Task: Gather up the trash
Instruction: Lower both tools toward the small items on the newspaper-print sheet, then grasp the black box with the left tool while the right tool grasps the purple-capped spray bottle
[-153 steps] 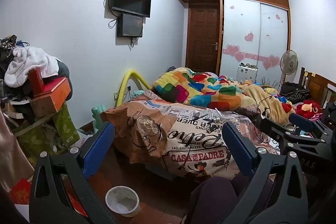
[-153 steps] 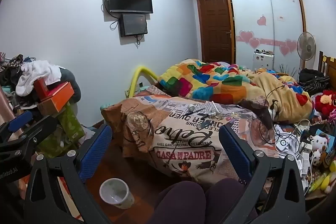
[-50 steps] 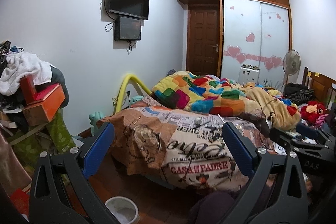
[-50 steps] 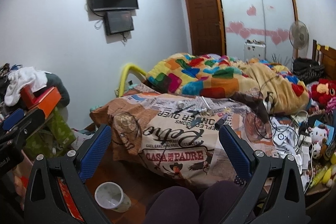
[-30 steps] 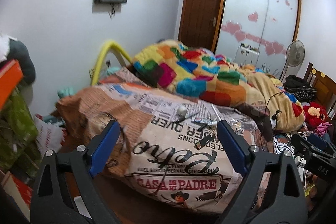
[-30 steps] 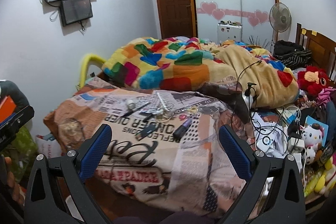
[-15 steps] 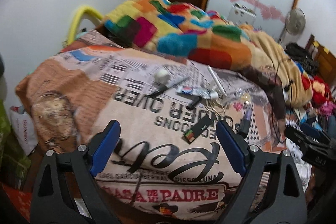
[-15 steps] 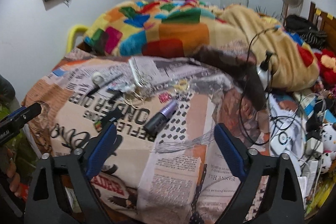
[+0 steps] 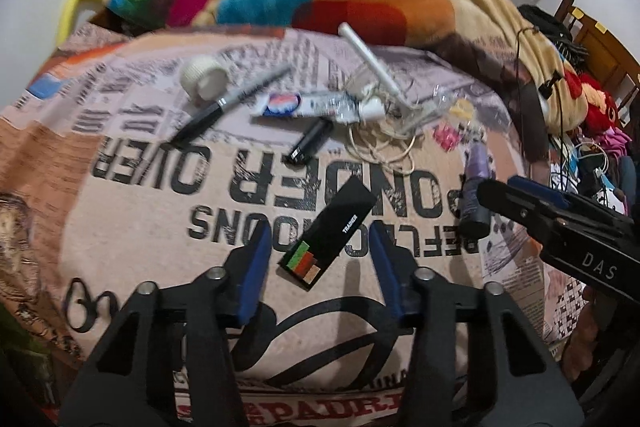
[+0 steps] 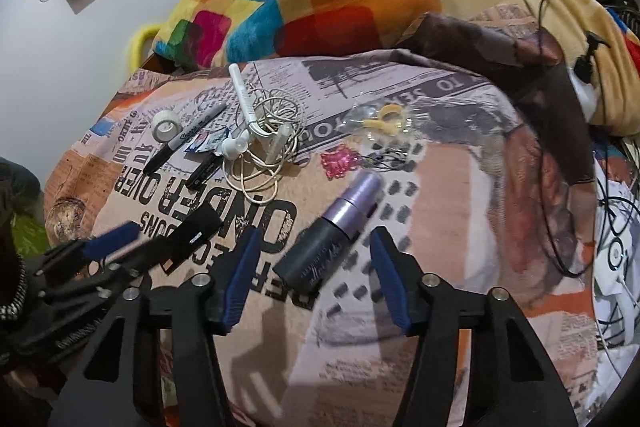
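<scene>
On the bed (image 9: 132, 211), near its front edge, lie many small things on a cover printed like a newspaper. Big upside-down letters on the cover read "PONDER OVER", and red letters at the front edge read "PADRE".

The left gripper (image 9: 320, 257) is spread wide and holds nothing. A flat black box (image 9: 330, 229) lies right between its blue tips, not touching them. White letters on the box seem to read "TRAINER", but they are small.

The right gripper (image 10: 314, 259) is spread wide too and is empty. A purple and black bottle (image 10: 334, 229) lies tilted between its tips. The writing on its dark part is too blurry to read.

Farther back on the bed lie a black marker (image 10: 182, 139) that says "Sharpie", a white tape roll (image 10: 166, 125), a tangled white cord (image 10: 266, 147), a small pink thing (image 10: 340, 161) and a yellow thing in clear wrap (image 10: 386, 119). A colorful blanket (image 10: 312, 3) is piled behind them.
</scene>
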Motion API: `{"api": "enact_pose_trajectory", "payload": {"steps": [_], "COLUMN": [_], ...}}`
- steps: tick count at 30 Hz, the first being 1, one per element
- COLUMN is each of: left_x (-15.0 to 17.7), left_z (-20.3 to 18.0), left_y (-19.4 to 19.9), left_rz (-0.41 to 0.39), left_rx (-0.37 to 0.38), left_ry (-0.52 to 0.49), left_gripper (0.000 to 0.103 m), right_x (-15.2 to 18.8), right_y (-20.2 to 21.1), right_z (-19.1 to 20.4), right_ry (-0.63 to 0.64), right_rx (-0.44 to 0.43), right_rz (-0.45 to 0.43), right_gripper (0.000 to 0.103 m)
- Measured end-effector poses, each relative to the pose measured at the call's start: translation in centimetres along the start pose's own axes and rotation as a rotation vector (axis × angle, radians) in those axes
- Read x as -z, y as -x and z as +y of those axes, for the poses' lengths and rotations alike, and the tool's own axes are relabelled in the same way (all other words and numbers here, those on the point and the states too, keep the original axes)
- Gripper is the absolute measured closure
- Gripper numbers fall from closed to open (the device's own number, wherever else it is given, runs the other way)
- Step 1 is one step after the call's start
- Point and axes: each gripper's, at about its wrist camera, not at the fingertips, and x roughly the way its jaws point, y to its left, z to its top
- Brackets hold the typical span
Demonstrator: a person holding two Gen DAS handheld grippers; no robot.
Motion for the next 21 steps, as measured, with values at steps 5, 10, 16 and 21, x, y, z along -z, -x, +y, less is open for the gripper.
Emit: {"api": "enact_pose_trajectory", "payload": {"steps": [5,10,16,21], "left_x": [0.2,0.2,0.0,-0.2], "left_z": [-0.6,-1.0,-1.6,-1.8], "left_y": [-1.3,-1.8,-2.2,-2.4], "left_rz": [0.026,0.020,0.011,0.011], "left_rx": [0.040,0.032,0.017,-0.006], "left_ry": [-0.029,-0.058,-0.086,-0.114], "left_gripper": [0.061,0.062,0.062,0.073], "right_x": [-0.2,-0.2,0.1,0.0], "right_y": [-1.2,-1.7,-1.5,-1.9], "right_z": [-0.1,-0.6,-0.9,-0.3], "right_ry": [-0.011,0.000,0.011,0.031], "right_rx": [0.004,0.021,-0.001,0.012], "right_rz": [0.012,0.024,0.038,0.042], "right_gripper": [0.061,0.068,0.070,0.071]}}
